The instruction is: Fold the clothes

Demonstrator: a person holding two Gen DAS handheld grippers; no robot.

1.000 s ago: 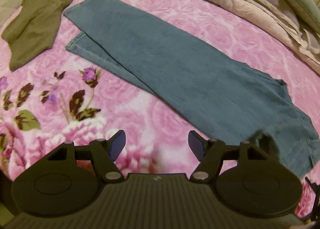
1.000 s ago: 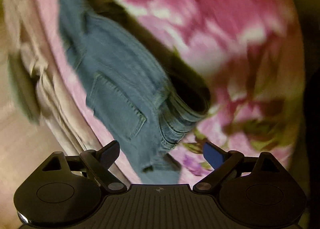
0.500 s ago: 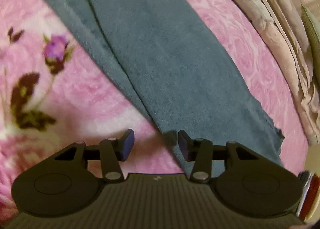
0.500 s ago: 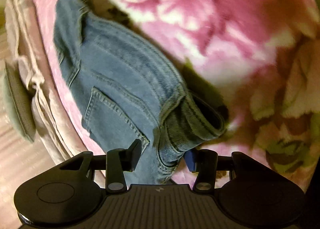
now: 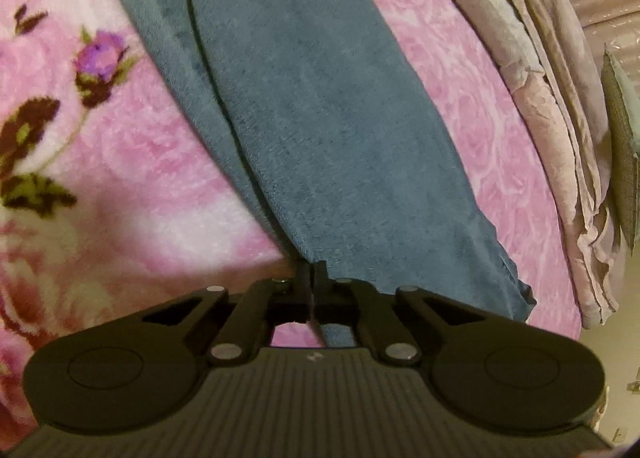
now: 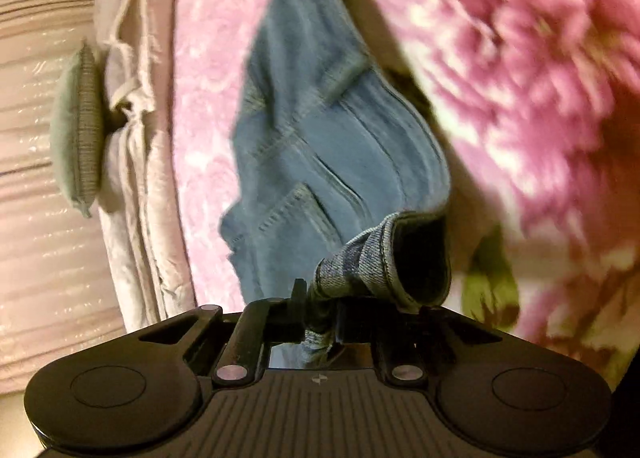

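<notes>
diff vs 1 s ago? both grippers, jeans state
Both grippers went from open to shut. The left gripper moved in and clamped the edge of the blue denim jeans along the leg; the right gripper closed on the waistband, which now bunches up. The jeans still lie lengthwise on the pink floral blanket.

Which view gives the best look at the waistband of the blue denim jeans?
The right wrist view: the blue denim jeans' waistband is bunched in the shut right hand-held gripper, with a back pocket visible. The left wrist view shows only the legs on the pink floral blanket, their edge pinched by the left hand-held gripper.
</notes>
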